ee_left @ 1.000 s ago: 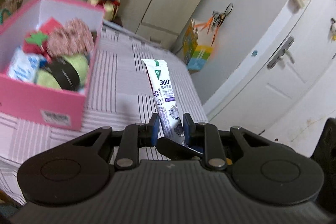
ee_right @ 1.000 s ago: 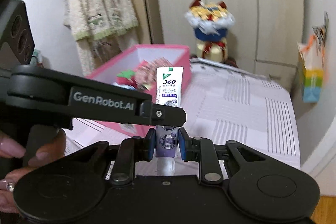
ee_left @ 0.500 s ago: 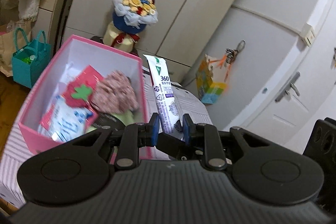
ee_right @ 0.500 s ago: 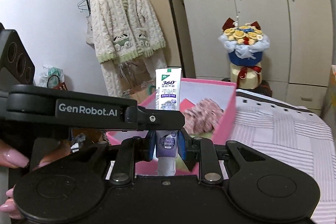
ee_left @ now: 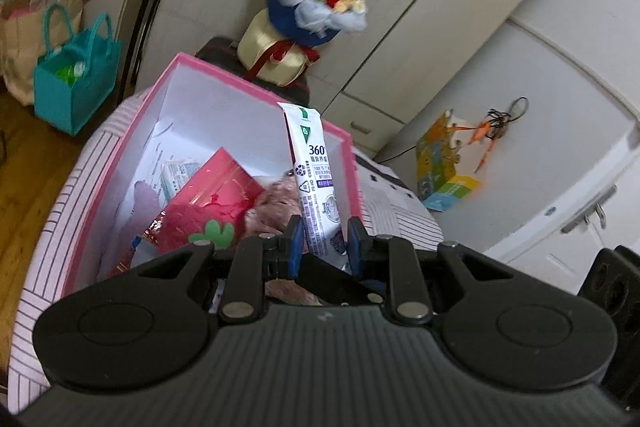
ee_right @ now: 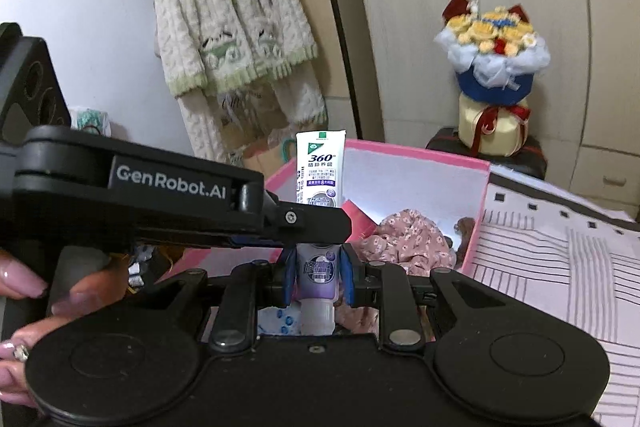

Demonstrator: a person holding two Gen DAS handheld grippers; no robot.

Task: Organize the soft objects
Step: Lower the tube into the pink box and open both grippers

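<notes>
Striped bed cover (ee_left: 400, 223) — pink box (ee_left: 120, 163) sits directly on it, near one edge

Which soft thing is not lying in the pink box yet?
The toothpaste tube. It stands upright, pinched by both grippers, while the floral cloth and red pouch lie in the pink box.

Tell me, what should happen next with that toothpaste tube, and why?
Probably lower the toothpaste tube into the pink box. The right gripper holds it upright by its cap end, over the open box, where floral fabric already lies, so only a short descent seems left.
</notes>
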